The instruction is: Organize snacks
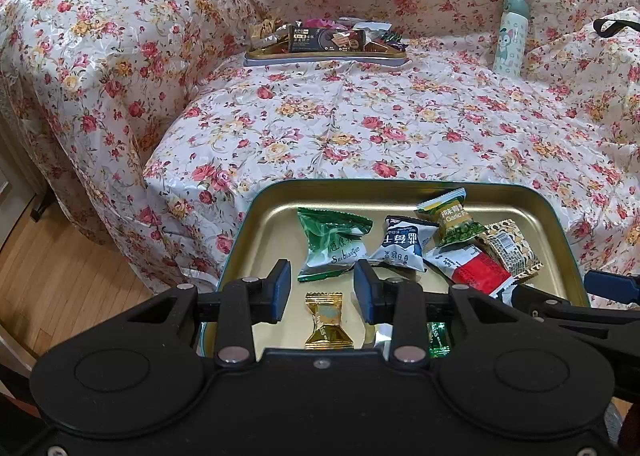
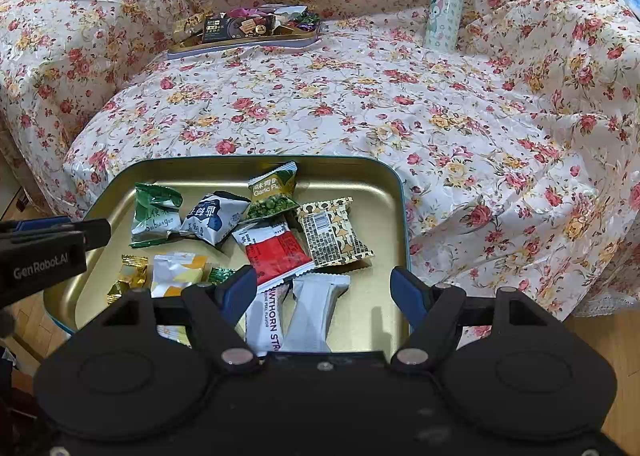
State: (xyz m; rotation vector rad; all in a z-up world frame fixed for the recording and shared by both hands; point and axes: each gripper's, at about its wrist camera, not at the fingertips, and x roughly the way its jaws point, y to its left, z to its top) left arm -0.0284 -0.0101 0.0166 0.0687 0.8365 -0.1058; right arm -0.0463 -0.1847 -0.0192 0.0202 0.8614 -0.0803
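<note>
Near, w/ its front edge over the floral-covered sofa (image 2: 360, 116): gold tray (image 2: 400, 224) holding loose snacks. L to R: left gripper (image 1: 322, 288), fingers partly apart, nothing between them, above gold candy (image 1: 324, 320); green pouch (image 2: 154, 214); red-white packet (image 2: 276, 252); right gripper (image 2: 324, 288), fingers wide apart, empty, over white hawthorn strips (image 2: 266, 320). Far left: second tray (image 2: 240, 44), piled w/ snacks. Far right: pale bottle (image 2: 444, 12), upright.
</note>
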